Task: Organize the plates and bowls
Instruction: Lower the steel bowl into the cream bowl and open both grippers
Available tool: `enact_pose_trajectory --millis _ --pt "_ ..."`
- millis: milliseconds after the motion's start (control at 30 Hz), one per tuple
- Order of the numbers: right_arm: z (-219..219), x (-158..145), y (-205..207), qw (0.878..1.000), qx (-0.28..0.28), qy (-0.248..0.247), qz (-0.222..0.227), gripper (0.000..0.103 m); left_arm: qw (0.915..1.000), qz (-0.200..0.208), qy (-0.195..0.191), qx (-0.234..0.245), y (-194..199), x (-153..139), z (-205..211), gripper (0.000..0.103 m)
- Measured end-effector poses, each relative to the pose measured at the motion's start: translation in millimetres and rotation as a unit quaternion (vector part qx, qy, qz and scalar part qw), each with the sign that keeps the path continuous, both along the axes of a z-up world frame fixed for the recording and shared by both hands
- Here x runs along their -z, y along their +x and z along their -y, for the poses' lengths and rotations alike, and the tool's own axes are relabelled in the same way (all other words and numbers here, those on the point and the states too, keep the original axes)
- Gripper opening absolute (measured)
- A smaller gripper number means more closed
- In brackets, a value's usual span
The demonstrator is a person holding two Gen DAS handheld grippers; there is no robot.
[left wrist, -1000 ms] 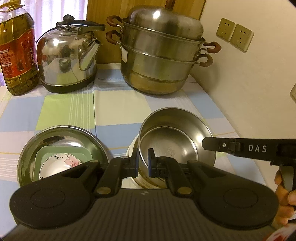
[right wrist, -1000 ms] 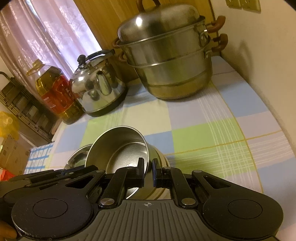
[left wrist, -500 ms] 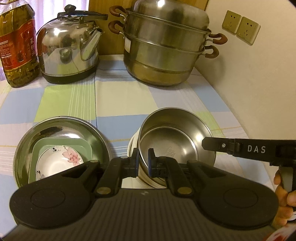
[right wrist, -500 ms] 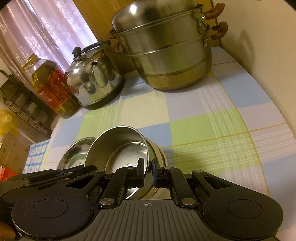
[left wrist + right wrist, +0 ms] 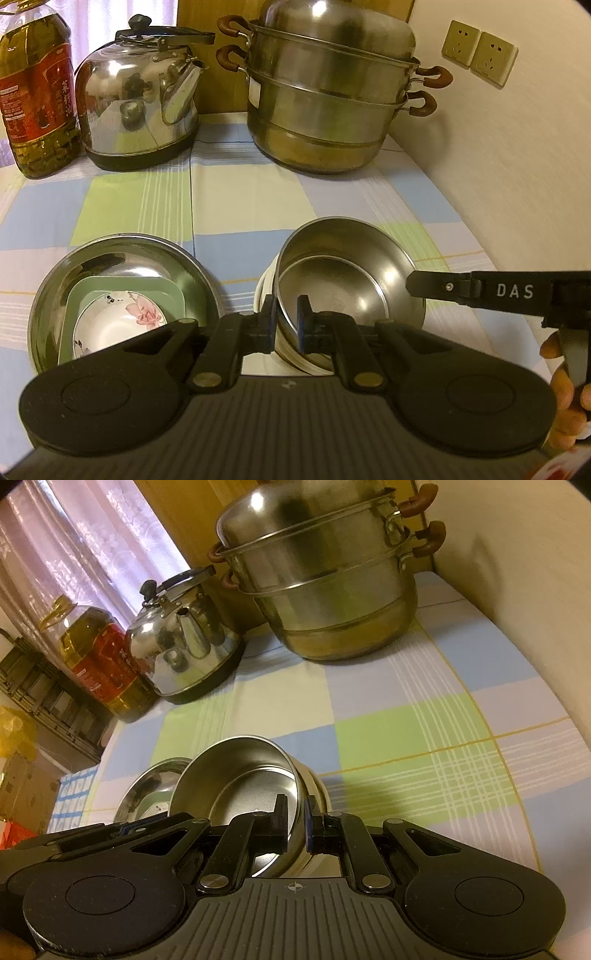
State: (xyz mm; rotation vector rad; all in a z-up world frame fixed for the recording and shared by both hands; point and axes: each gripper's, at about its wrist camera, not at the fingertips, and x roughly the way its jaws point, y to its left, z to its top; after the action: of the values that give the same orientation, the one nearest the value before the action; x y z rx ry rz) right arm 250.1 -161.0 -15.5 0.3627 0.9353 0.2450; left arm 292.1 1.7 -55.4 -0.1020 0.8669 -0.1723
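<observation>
Left wrist view: the left claw (image 5: 285,325) is closed on the near rim of a steel bowl (image 5: 343,280), one finger inside the wall and one outside. The right claw (image 5: 417,286) enters from the right with its tip at the opposite rim. Right wrist view: the right claw (image 5: 295,825) likewise pinches the rim of the same steel bowl (image 5: 240,775), its jaws nearly together with only the thin wall between them. The bowl is tilted and sits nested in a white bowl (image 5: 264,291), which stands on the checked cloth of the counter (image 5: 240,206).

To the left, well apart from this stack, a wide steel basin (image 5: 122,251) holds a green square dish (image 5: 162,291) and, inside that, a flowered bowl (image 5: 118,321). A kettle (image 5: 136,99), a stacked steamer pot (image 5: 328,96) and an oil bottle (image 5: 35,92) stand along the back.

Change over the last second: both views have shifted slightly, with the pots at the back now higher in frame and more of the flowered bowl exposed, while the steel bowl keeps the same place between the fingers of both claws. Judged from this, the two-handed grip is moving as one unit, probably seating or adjusting the steel bowl on the white one; the stack appears formed but not yet released.
</observation>
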Motion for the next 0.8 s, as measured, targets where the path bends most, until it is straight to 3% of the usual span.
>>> enact_pose_trajectory --millis 300,333,800 --pt "-6 -2 -14 0.999 -0.019 -0.026 0.030 0.007 0.9999 0.011 0.006 -0.001 -6 -2 0 0.007" --pt "-7 -1 -14 0.999 -0.019 -0.026 0.030 0.004 0.9999 0.009 0.006 -0.002 -6 -1 0 0.007" --pt "-3 9 -10 1.000 -0.014 -0.021 0.017 0.003 0.9999 -0.010 0.001 -0.013 -1 6 0 0.007"
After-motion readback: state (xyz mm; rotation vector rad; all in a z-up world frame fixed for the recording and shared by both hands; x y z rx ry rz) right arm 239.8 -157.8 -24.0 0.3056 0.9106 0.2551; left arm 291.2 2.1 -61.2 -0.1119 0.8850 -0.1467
